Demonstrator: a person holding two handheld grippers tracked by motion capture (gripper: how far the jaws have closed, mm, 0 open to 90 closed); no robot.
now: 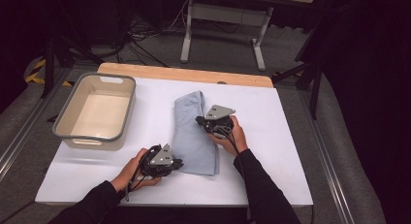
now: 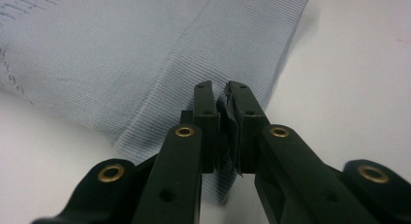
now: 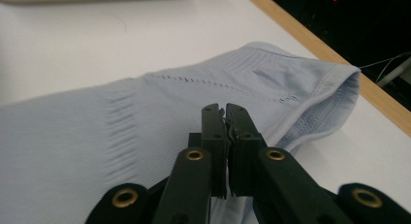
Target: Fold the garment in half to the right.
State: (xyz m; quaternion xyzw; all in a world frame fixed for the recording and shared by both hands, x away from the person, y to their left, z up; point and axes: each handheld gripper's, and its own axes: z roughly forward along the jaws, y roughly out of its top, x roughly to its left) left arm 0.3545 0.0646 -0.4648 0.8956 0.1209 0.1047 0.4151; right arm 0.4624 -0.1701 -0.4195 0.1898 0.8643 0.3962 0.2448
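So there's a light blue folded garment [image 1: 195, 134] lying roughly in the middle of the white table [image 1: 271, 151], long side running away from the person, with the far end a bit rumpled. Fabric is finely ribbed, and in the right gripper view you can see a row of little perforations across it plus a hemmed opening at the end near the wooden table edge [image 3: 320, 47].

The left gripper [image 1: 178, 163] sits at the near left corner of the cloth. In the left gripper view its fingers [image 2: 206, 117] are pinched nearly together with a sliver of the blue fabric squeezed between them, so it's holding the corner.

The right gripper [image 1: 199, 121] is farther up, on the right side of the garment about midway along. Its fingers [image 3: 213, 132] are pressed tight too, with a fold of the fabric caught in the thin gap, and the cloth looks lifted a touch there.

Both hands come in from the bottom in dark sleeves [image 1: 264, 190].

Off to the left, well apart from the cloth, sits a beige tub with a grey rim [image 1: 65, 115].
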